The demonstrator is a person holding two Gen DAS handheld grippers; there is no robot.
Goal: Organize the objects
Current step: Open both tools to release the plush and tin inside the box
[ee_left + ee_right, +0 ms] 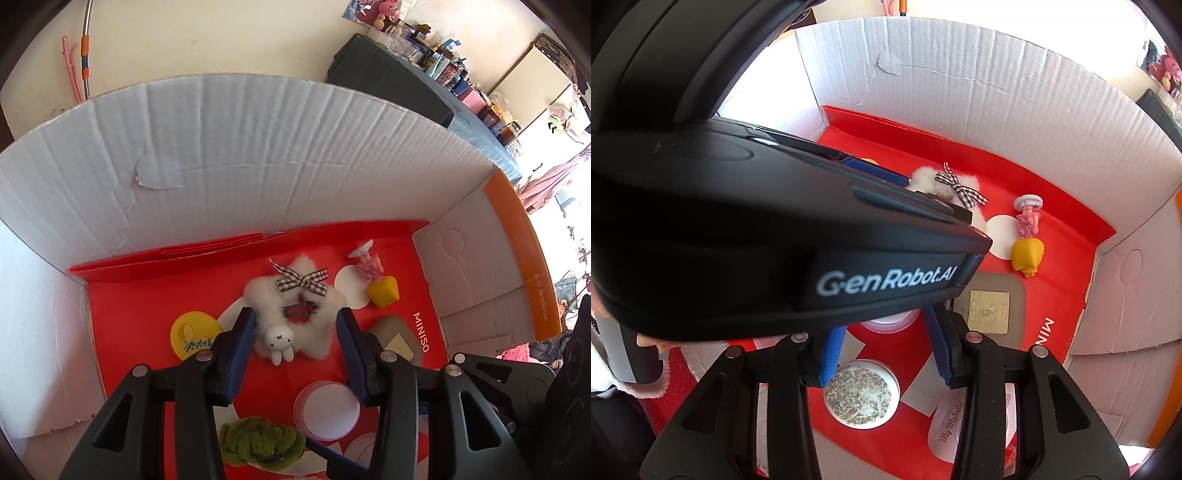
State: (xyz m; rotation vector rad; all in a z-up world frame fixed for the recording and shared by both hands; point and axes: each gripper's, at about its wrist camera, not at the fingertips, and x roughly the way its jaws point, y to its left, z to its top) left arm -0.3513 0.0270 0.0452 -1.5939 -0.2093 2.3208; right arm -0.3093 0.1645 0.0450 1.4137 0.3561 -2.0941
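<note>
The left gripper [295,332] hangs spread wide around the fluffy white star [295,314]; the right gripper [882,350], also spread, hovers nearby.

Black hand-held gripper [295,332], blue ribbed fingers [242,347], silver screws, "GenRobot.AI" lettering.

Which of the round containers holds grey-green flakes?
The round clear-lidded tin between the right gripper's fingers; the white-lidded round jar near the left gripper shows a plain white top.
</note>
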